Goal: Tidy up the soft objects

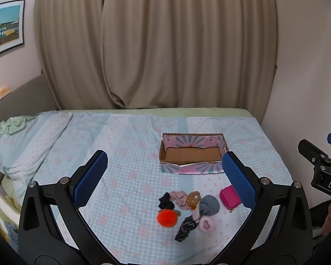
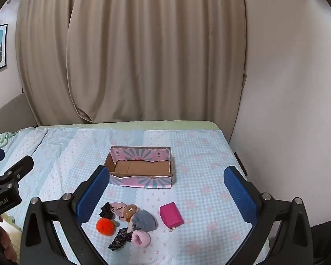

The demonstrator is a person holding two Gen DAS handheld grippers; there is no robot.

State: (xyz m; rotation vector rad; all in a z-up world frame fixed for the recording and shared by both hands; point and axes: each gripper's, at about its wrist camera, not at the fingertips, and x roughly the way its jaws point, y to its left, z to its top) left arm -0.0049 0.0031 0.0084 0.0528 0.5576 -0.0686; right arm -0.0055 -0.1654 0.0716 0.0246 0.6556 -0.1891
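A heap of soft things lies on the bed: an orange pom-pom (image 1: 167, 219) (image 2: 105, 226), a black scrunchie (image 1: 165, 201) (image 2: 106, 211), a pink cloth (image 1: 181, 197), a brown doll (image 1: 193, 198) (image 2: 130, 212), a grey rolled cloth (image 1: 209, 204) (image 2: 144, 220), a fluffy pink ring (image 1: 207, 224) (image 2: 140, 238) and a dark patterned band (image 1: 185, 228) (image 2: 119, 239). A magenta pouch (image 1: 230, 196) (image 2: 171, 215) lies to their right. Behind them stands an empty pink cardboard box (image 1: 193, 169) (image 2: 141, 180). My left gripper (image 1: 164, 182) and right gripper (image 2: 165, 193) hover above the bed, both open and empty.
A checked light-blue sheet (image 1: 125, 145) covers the bed. A pillow (image 1: 22, 145) lies at the left. Beige curtains (image 1: 156, 44) hang behind, and a wall (image 2: 286, 88) runs along the bed's right side. The right gripper's body (image 1: 320, 167) shows in the left wrist view.
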